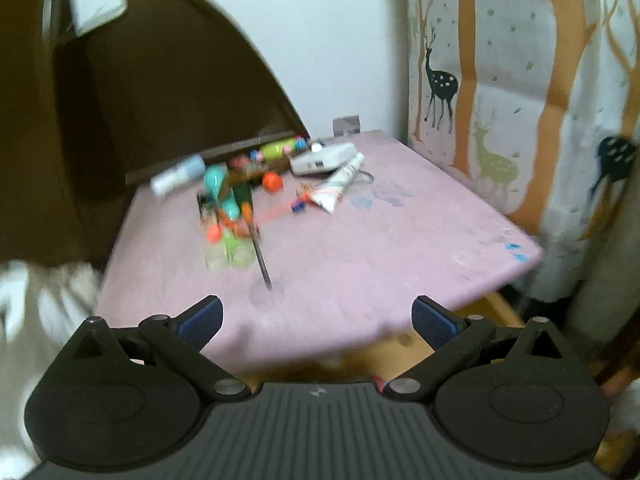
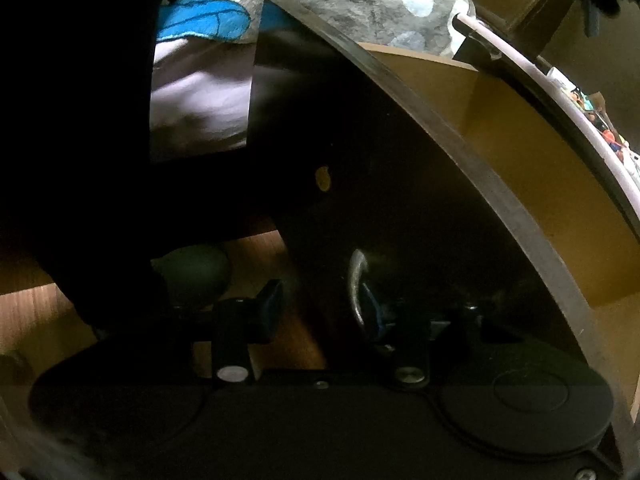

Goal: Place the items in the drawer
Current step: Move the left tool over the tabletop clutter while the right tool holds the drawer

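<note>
Right wrist view: the dark wooden drawer front (image 2: pixel 400 200) fills the frame, its curved metal handle (image 2: pixel 354 288) at 6 o'clock, and the right gripper (image 2: pixel 320 300) has 1 finger hooked inside that handle, its jaws apart. Left wrist view: the left gripper (image 1: pixel 318 320) hangs spread wide and empty over the pink table (image 1: pixel 360 260), where a blurred green-and-orange screwdriver (image 1: pixel 250 220), a teal toy (image 1: pixel 222 192) and a white tube (image 1: pixel 340 184) lie at 11 o'clock.

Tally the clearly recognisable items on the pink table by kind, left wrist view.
Screwdriver: 1
White tube: 1
White box-shaped device: 1
White bottle: 1
Orange ball: 1
Total: 5. The blurred pile of small toys beside them is too smeared to count.
</note>
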`<state>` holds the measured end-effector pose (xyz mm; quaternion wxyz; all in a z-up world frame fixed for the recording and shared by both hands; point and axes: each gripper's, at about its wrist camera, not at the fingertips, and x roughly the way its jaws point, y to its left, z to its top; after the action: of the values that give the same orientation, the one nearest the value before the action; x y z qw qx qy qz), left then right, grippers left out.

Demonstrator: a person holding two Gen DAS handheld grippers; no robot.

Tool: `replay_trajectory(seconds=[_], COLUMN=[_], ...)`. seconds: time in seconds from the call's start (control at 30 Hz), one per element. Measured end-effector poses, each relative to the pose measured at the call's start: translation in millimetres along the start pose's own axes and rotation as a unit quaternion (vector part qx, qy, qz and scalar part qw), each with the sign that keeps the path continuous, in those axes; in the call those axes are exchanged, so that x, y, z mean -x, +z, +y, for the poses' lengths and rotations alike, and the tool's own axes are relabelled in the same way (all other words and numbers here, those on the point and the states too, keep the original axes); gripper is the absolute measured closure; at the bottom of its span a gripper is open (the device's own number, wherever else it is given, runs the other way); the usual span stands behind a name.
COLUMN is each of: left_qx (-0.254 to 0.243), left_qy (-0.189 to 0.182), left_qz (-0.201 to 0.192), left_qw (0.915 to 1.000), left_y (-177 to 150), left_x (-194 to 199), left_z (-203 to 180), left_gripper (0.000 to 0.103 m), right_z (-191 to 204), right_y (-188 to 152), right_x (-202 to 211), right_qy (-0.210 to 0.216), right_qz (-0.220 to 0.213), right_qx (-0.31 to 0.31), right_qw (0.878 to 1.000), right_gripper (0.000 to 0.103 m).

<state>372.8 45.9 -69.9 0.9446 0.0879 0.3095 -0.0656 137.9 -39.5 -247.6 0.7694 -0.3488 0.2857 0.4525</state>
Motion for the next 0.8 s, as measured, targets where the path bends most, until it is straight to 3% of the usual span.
replay_trajectory(seconds=[0.1, 0.27, 0.4, 0.8], left_qx=[-0.029, -0.038, -0.056, -0.077], left_qy=[0.001, 0.006, 0.011, 0.018], left_qz=[0.001, 0.006, 0.008, 0.024], left_qw=[0.9996, 0.9992, 0.9983, 0.9965], left_y=[16, 32, 43, 57], left_x=[-28, -74, -102, -153], left_z=[2, 9, 13, 28], left_gripper=[0.004, 0.024, 0.028, 0.059], right_z=[-1, -3, -6, -4], right_y=[-2, -4, -4, -5], right_x=[0, 2, 3, 4], right_qy=[0.003, 0.011, 0.016, 0.020], right_qz=[-0.006, -0.018, -0.021, -0.027], right_qx=[-0.014, -0.046, -0.060, -0.058], right_qw=[1.000, 0.999, 0.998, 0.998], right_gripper=[0.056, 0.046, 0.046, 0.040])
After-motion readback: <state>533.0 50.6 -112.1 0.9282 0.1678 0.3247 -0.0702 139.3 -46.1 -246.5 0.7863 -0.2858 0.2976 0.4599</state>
